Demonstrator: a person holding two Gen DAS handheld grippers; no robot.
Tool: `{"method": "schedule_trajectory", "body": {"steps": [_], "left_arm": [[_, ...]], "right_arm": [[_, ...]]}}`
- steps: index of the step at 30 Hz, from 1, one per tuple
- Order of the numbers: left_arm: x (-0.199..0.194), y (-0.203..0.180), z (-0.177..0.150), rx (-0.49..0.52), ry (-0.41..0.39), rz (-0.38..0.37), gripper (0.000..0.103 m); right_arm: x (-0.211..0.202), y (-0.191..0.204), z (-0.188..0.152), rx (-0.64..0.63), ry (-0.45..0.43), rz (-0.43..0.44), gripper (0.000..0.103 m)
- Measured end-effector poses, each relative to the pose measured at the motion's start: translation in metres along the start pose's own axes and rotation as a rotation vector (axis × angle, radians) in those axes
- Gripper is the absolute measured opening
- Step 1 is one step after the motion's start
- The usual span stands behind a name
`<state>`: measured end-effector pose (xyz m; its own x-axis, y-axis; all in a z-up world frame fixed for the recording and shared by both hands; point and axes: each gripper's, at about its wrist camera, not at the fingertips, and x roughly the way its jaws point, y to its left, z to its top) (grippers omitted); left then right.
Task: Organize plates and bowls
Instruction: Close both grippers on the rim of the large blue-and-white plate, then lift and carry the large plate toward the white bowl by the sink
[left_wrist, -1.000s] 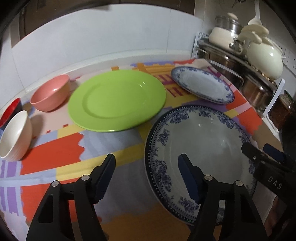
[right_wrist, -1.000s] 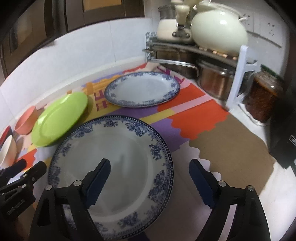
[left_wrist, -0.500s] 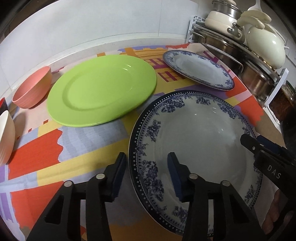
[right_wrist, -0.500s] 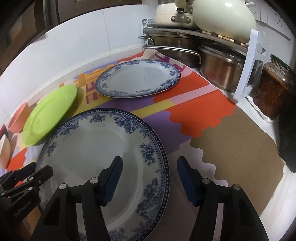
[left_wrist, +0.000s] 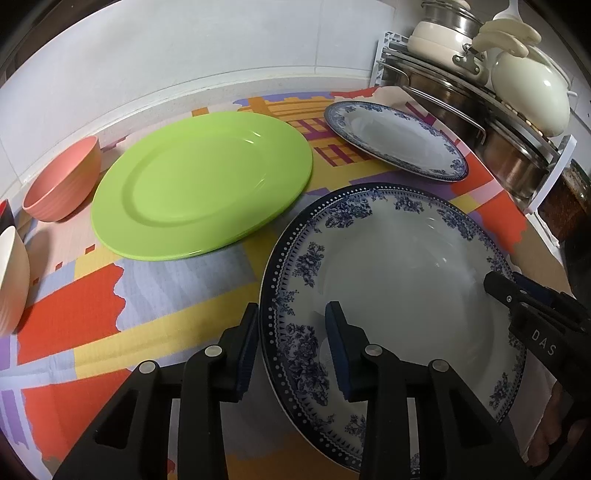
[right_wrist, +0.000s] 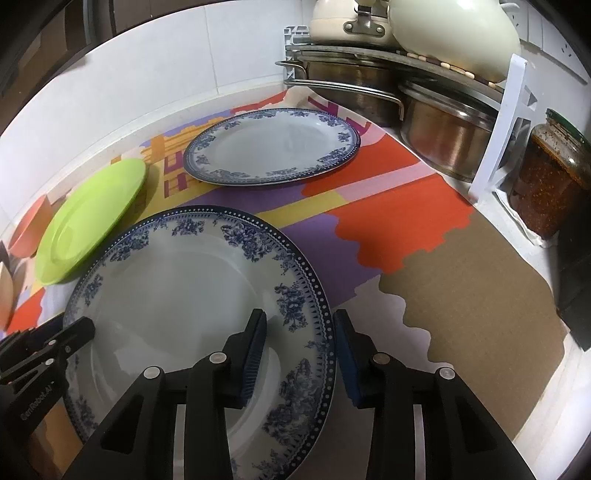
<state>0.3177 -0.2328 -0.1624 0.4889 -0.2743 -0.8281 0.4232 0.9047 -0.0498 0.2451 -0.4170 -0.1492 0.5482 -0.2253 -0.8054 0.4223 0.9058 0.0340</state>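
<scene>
both your grippers have dropped onto the big blue-rimmed plate (left_wrist: 399, 266), jaws just closing; left gripper (left_wrist: 291, 339) and right gripper (right_wrist: 299, 347) each straddle its rim, pinch unclear.

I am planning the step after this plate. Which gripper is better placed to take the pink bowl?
Left. The pink bowl lies on the left gripper side, past the green plate. Its jaws have just been closing, with the large blue plate rim between them.
</scene>
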Motion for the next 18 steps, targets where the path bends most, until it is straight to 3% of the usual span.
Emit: {"method": "schedule_trajectory", "body": {"steps": [9, 18], "left_arm": [[-0.014, 0.004, -0.009, -0.003, -0.025, 0.005, 0.036], [-0.049, 0.032, -0.027, -0.030, -0.069, 0.027, 0.036]], "right_arm": [[-0.010, 0.002, -0.007, -0.014, 0.013, -0.003, 0.038], [-0.036, 0.027, -0.018, -0.065, -0.001, 0.007, 0.038]]}}
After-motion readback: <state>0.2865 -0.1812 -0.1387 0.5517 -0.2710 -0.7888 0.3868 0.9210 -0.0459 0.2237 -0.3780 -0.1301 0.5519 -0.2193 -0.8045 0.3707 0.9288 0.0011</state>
